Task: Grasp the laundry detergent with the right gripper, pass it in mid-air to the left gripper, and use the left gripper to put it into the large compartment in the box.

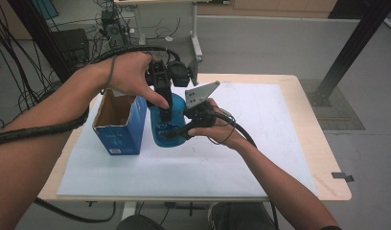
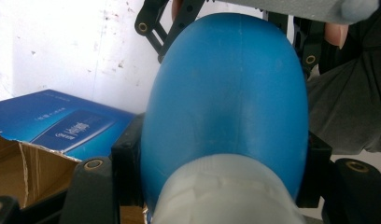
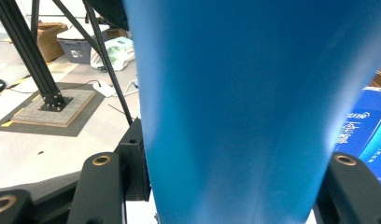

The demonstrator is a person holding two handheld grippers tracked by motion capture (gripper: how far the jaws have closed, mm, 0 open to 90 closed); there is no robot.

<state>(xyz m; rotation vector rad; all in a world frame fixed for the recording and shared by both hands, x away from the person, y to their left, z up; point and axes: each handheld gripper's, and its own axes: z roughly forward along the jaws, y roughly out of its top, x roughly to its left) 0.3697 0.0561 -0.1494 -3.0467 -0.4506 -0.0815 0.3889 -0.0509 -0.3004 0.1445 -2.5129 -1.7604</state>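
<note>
A blue plastic bottle [image 1: 161, 132] stands upright beside an open blue carton [image 1: 120, 125] on the white sheet. My left gripper [image 1: 166, 109] comes down from above and is shut on the bottle's upper part; in the left gripper view its pads press both sides of the blue bottle [image 2: 226, 102] just past a whitish neck [image 2: 226, 196]. My right gripper [image 1: 182, 130] reaches in from the right and is shut on the lower body. The right gripper view has the blue bottle [image 3: 235, 102] wedged between its jaws. Whether the bottle's base touches the sheet I cannot tell.
The carton [image 2: 62, 126] has its top flaps open and a brown inside. A white sheet [image 1: 241, 153] covers most of the wooden table [image 1: 323, 158]. Cables and black frame posts [image 3: 44, 79] stand beyond the table's far and right edges.
</note>
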